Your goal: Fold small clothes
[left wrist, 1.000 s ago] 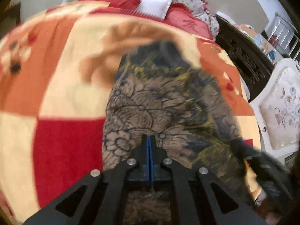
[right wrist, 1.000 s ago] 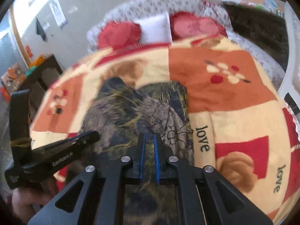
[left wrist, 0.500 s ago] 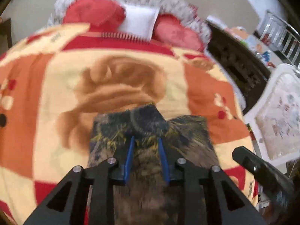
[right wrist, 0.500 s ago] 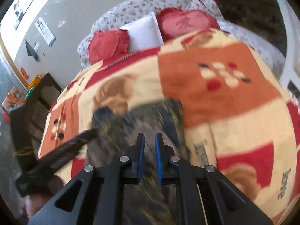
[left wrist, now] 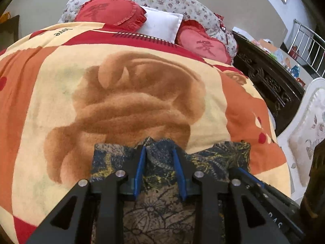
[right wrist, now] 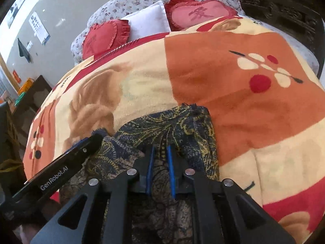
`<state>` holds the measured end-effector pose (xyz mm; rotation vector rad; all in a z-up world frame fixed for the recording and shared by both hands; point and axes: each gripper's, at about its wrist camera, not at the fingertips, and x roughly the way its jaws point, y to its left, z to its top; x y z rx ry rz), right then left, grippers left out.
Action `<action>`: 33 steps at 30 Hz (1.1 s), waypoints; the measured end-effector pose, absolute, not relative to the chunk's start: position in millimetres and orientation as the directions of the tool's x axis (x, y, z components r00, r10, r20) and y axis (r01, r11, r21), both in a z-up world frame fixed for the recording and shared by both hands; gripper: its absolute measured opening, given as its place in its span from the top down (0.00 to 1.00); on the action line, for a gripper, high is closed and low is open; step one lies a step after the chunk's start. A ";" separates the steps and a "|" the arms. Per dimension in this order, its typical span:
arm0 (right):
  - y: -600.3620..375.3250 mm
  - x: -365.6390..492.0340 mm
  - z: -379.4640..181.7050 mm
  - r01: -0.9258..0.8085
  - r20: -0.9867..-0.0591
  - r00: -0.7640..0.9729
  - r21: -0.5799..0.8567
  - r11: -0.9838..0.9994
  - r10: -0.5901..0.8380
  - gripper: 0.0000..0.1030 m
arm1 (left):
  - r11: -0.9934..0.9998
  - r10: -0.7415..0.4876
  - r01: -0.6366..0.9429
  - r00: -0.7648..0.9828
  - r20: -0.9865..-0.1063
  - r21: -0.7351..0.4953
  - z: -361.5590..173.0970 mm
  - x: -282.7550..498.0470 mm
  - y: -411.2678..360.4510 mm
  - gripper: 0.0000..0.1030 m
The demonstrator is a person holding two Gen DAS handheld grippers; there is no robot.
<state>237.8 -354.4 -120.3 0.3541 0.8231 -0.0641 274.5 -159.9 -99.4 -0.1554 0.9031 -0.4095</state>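
Cloth (left wrist: 160, 199), the dark patterned garment, lies on the bed's blanket (left wrist: 50, 105); my left gripper (left wrist: 159, 156) has just been opening off its folded edge, so my right gripper (right wrist: 160, 158), pinching the fabric, should release gently.

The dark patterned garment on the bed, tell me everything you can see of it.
The dark patterned garment is thin navy and brown cloth printed with yellow and black flowers. It lies folded, its far edge bunched and ragged, on the fleece blanket at the near end of the bed. The left gripper straddles a raised fold at that edge, jaws apart, having just opened. The right gripper has cloth gathered between its narrow jaws; whether they pinch it is unclear.
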 end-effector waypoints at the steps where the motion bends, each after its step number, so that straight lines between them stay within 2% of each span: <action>1: -353.9 238.4 -120.2 0.192 -0.728 0.681 0.276 0.942 0.074 0.87 | 0.913 -0.407 0.281 0.550 -0.729 -0.298 -99.0 273.9 -160.2 0.71; 9: -344.3 241.7 -118.4 0.170 -0.730 0.681 0.242 0.955 0.064 0.78 | 0.910 -0.412 0.280 0.549 -0.727 -0.305 -97.1 273.2 -161.7 0.71; 15: -359.5 242.4 -113.1 0.187 -0.724 0.676 0.352 0.917 0.140 0.78 | 0.905 -0.421 0.285 0.493 -0.762 -0.316 -70.2 276.4 -155.0 0.68; 17: -359.7 231.3 -95.5 0.204 -0.737 0.669 0.304 0.931 0.094 0.78 | 0.892 -0.451 0.290 0.508 -0.733 -0.348 -48.5 268.4 -132.9 0.54; 19: -352.9 211.4 -72.1 0.164 -0.702 0.708 0.263 0.951 0.072 0.78 | 0.880 -0.473 0.333 0.541 -0.695 -0.339 -33.5 251.3 -109.0 0.44; 20: -346.1 200.7 -61.4 0.131 -0.686 0.724 0.242 0.961 0.074 0.78 | 0.876 -0.479 0.350 0.544 -0.689 -0.332 -32.1 242.1 -97.8 0.44; 24: -322.0 184.9 -56.0 0.077 -0.682 0.726 0.209 0.975 0.089 0.78 | 0.850 -0.521 0.351 0.457 -0.721 -0.392 -57.2 212.8 -74.6 0.47; 26: -315.1 188.3 -69.3 0.094 -0.706 0.705 0.196 0.976 0.074 0.78 | 0.830 -0.551 0.386 0.452 -0.701 -0.403 -59.0 196.5 -81.9 0.53; 29: -314.9 194.6 -110.3 0.174 -0.783 0.621 0.170 0.970 0.026 0.78 | 0.825 -0.540 0.459 0.465 -0.702 -0.331 -60.9 175.1 -106.3 0.52; 31: -317.8 186.9 -119.7 0.156 -0.755 0.655 0.181 0.971 0.035 0.78 | 0.850 -0.469 0.470 0.472 -0.746 -0.237 -78.0 167.5 -120.7 0.53; 33: -322.4 185.7 -120.5 0.156 -0.751 0.657 0.215 0.964 0.061 0.78 | 0.861 -0.440 0.475 0.516 -0.735 -0.182 -89.4 160.7 -121.6 0.53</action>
